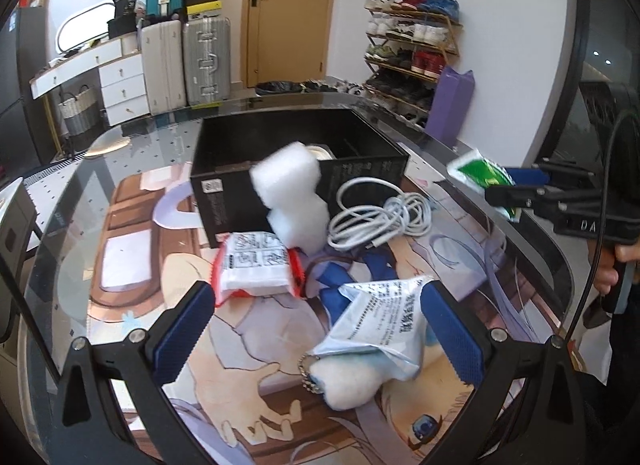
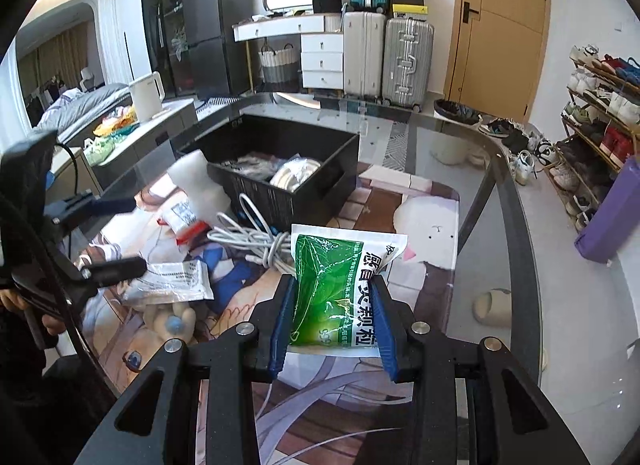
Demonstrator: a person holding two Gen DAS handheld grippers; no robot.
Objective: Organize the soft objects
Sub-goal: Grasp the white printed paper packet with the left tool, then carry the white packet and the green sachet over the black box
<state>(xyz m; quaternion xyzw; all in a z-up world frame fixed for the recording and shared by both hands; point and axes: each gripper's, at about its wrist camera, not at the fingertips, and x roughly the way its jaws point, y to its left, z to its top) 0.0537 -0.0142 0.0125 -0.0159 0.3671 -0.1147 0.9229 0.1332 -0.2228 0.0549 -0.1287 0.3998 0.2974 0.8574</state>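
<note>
My right gripper [image 2: 332, 313] is shut on a green and white packet [image 2: 336, 285] and holds it above the table; the packet also shows in the left wrist view [image 1: 484, 173]. My left gripper [image 1: 316, 321] is open over a pale blue printed pouch [image 1: 380, 325] that lies on a white plush toy [image 1: 348, 381]. A red-edged white packet [image 1: 256, 265] lies ahead on the left. White foam pieces [image 1: 292, 193] lean on the open black box [image 1: 296, 141], which holds several wrapped items [image 2: 294, 173].
A coiled white cable [image 1: 380, 213] lies beside the box. The glass table [image 2: 500, 193] has a printed mat under it. Suitcases [image 2: 406, 57], white drawers, a door and a shoe rack [image 1: 412, 45] stand behind.
</note>
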